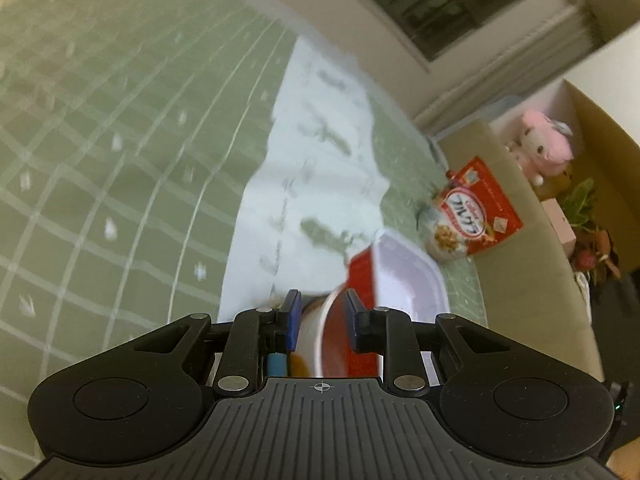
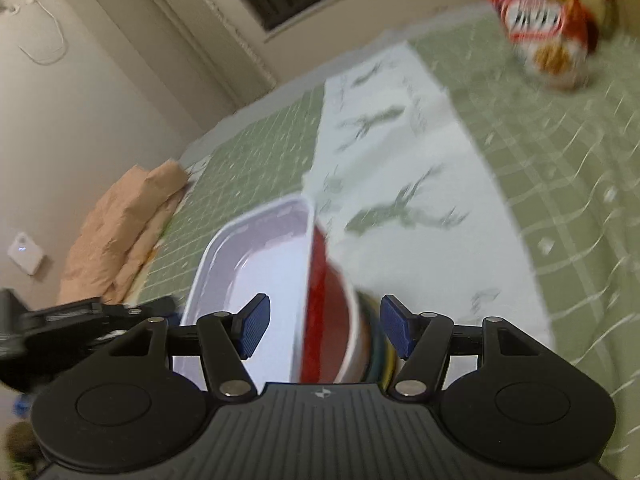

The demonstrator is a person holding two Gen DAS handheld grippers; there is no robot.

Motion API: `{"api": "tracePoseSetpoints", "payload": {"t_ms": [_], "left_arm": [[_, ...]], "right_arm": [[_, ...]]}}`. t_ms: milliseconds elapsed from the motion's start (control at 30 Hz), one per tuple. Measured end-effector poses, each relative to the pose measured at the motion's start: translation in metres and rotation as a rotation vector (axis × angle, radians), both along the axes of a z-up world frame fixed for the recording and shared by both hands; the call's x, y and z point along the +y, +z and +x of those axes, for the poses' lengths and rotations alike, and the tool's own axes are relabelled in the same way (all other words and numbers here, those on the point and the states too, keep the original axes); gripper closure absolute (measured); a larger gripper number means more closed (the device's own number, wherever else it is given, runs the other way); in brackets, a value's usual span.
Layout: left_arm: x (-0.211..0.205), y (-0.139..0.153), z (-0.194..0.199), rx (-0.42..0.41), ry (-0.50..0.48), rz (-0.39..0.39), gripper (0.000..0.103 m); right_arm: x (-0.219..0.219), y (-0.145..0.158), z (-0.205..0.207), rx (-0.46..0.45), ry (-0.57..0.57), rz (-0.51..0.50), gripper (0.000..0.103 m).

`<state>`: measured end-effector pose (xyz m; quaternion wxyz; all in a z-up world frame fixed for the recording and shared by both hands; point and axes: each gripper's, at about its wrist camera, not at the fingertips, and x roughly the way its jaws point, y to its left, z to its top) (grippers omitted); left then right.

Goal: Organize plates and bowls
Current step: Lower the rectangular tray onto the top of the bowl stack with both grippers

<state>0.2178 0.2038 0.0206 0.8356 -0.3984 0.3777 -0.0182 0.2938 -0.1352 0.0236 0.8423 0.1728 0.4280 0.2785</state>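
From the left wrist view, your left tongs [image 1: 320,316] are closed to a narrow gap on the white rim of a red bowl [image 1: 338,344], held close in front of the camera. Just beyond it lies a square dish [image 1: 404,276], red outside and white inside, on the green checked table [image 1: 120,160], at the near edge of a white cloth [image 1: 316,160] printed with grey reindeer. One red cereal bag [image 1: 472,208] stands at the far right.

From the right wrist view, your right tongs [image 2: 324,328] are spread wide and grip nothing. Between their pads sit the square dish [image 2: 256,256] on the left and the red bowl [image 2: 332,320] tilted against its right wall; behind the bowl there seem to be more stacked rims [image 2: 378,352], too blurred to count. A crumpled brown paper bag [image 2: 128,216] lies far left.

You have one bowl and one dish clearly in sight. Both look rigid, glossy and likely breakable, so expect them to slip. Pinch the rim wall squarely, one pad inside and one outside, and set down gently.
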Motion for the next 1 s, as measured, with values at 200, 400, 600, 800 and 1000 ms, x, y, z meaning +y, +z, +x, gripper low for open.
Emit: {"api": "tracePoseSetpoints", "payload": {"t_ms": [200, 400, 600, 800, 1000], "left_arm": [[-0.005, -0.022, 0.004, 0.054, -0.044, -0.092, 0.078], [-0.014, -0.013, 0.003, 0.051, -0.063, -0.050, 0.077], [-0.015, 0.007, -0.005, -0.006, -0.055, -0.006, 0.077], [-0.030, 0.016, -0.002, -0.013, -0.114, 0.016, 0.077], [-0.039, 0.021, -0.008, -0.029, -0.140, -0.016, 0.075]], "right_arm": [[0.010, -0.008, 0.000, 0.031, 0.038, 0.010, 0.040], [0.012, -0.002, -0.004, 0.012, 0.049, 0.003, 0.040], [0.005, -0.001, -0.005, -0.008, 0.018, -0.008, 0.040], [0.010, 0.009, -0.012, -0.036, 0.050, 0.013, 0.040], [0.018, 0.018, -0.018, -0.047, 0.065, 0.017, 0.038]]}}
